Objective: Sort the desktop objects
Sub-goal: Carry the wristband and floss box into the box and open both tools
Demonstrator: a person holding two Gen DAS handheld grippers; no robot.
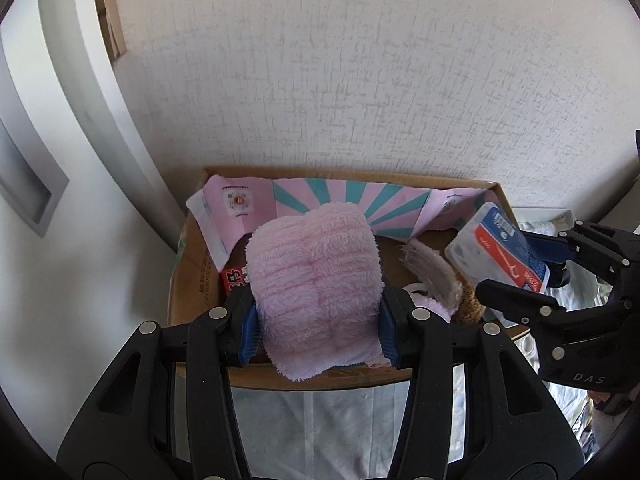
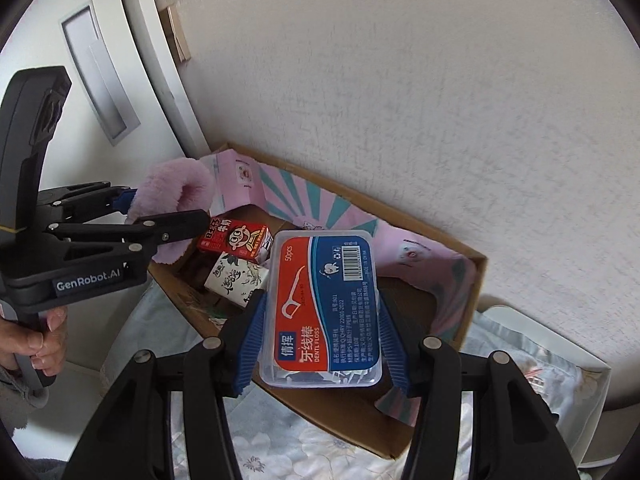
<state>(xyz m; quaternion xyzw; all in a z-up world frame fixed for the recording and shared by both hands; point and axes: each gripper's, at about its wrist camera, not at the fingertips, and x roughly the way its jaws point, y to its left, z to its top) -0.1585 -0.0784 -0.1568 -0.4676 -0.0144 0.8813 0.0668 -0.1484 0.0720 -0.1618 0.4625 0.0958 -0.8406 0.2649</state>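
Note:
My left gripper is shut on a folded pink fluffy cloth, holding it over a cardboard box that stands against the wall. The right wrist view shows the same cloth at the box's left end. My right gripper is shut on a clear plastic dental floss box with a red and blue label, above the box's near side. The left wrist view catches that floss box and the right gripper to the right. A red milk carton and a white printed carton lie inside.
A pink sheet with teal rays lines the box's back wall. A feather toy with a rope-wound stem lies inside the box. The box rests on flowered bedding. A white door frame rises to the left. A hand grips the left tool's handle.

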